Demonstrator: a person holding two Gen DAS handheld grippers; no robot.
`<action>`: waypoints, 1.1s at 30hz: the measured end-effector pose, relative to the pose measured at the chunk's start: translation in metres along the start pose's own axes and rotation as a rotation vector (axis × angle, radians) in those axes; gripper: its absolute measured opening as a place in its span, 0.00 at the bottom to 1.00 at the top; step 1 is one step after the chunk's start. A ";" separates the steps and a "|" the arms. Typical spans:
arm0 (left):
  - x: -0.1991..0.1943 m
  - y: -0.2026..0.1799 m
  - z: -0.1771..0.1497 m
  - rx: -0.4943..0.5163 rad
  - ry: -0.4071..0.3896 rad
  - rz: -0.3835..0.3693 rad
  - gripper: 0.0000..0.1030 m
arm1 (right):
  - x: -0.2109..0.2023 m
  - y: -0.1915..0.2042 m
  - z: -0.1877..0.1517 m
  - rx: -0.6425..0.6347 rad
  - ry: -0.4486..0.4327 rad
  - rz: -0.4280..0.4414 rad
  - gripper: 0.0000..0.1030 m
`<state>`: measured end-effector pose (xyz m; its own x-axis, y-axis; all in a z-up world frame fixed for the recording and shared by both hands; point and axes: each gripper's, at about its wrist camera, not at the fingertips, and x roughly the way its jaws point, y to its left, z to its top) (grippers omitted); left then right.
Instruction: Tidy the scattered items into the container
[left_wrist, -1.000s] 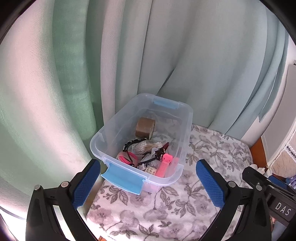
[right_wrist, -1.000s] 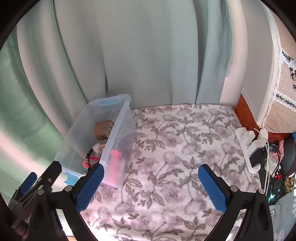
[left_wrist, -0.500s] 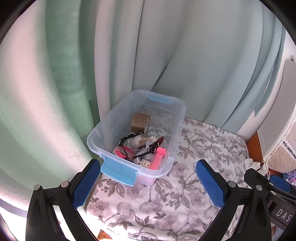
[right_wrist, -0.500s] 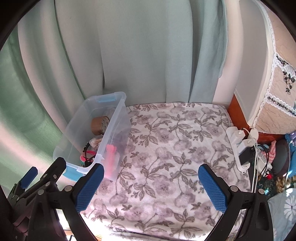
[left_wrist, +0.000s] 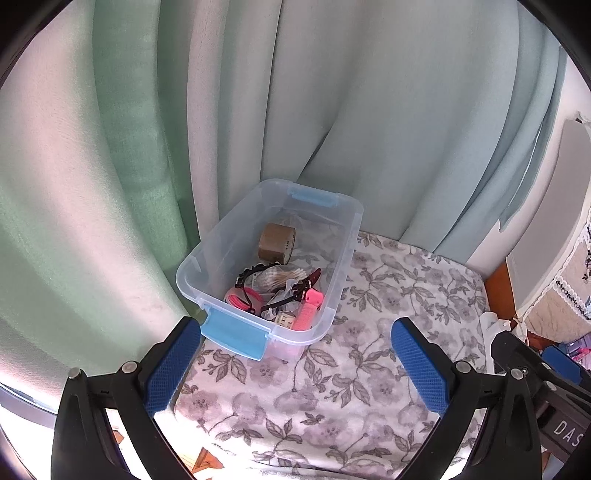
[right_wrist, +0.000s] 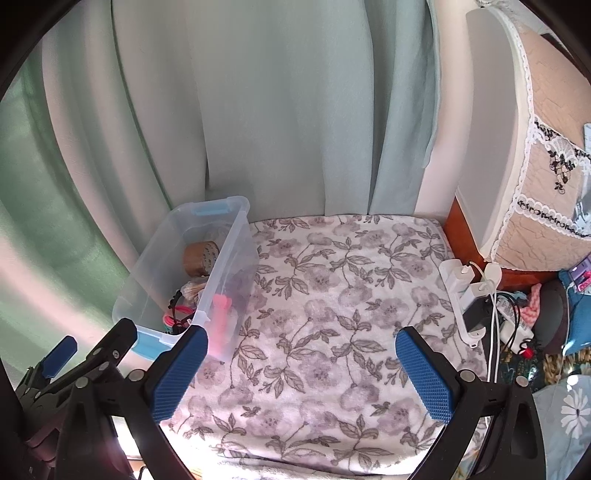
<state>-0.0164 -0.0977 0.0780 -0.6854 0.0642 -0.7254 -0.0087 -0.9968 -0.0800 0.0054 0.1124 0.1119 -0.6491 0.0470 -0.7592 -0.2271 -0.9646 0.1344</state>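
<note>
A clear plastic container (left_wrist: 343, 236) (right_wrist: 236, 251) with blue latches stands at the far left of a floral blanket (left_wrist: 369, 369) (right_wrist: 332, 295). Inside it lie a brown tape roll (left_wrist: 276, 242) (right_wrist: 201, 258), a pink comb (left_wrist: 308, 308), pink hair ties (left_wrist: 240, 299) and other small items. My left gripper (left_wrist: 295, 369) hovers open, back from the container's near latch, with nothing between its fingers. Over the bare blanket, to the right of the container, my right gripper (right_wrist: 301, 373) is open and holds nothing.
Pale green curtains (left_wrist: 332, 110) hang close behind the container and blanket. A white power strip (right_wrist: 469, 295) with plugs and cables lies past the blanket's right edge, beside a cloth-covered object (right_wrist: 535, 166). The blanket's front edge drops off near both grippers.
Both grippers have pulled back and up from the container, so more of the blanket and its front edge shows. Both stay open; the container and its contents have not moved.
</note>
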 end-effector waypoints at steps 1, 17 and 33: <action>-0.001 0.001 0.000 -0.003 0.000 -0.004 1.00 | -0.001 0.000 0.000 0.002 -0.002 0.003 1.00; -0.018 0.006 0.004 -0.025 0.015 -0.013 1.00 | -0.025 0.006 0.002 0.001 -0.038 0.004 1.00; -0.020 0.004 0.004 -0.022 0.030 0.000 1.00 | -0.029 0.008 0.002 -0.002 -0.037 0.009 1.00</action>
<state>-0.0058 -0.1035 0.0953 -0.6631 0.0660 -0.7456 0.0076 -0.9955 -0.0949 0.0216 0.1041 0.1362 -0.6776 0.0484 -0.7338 -0.2199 -0.9655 0.1394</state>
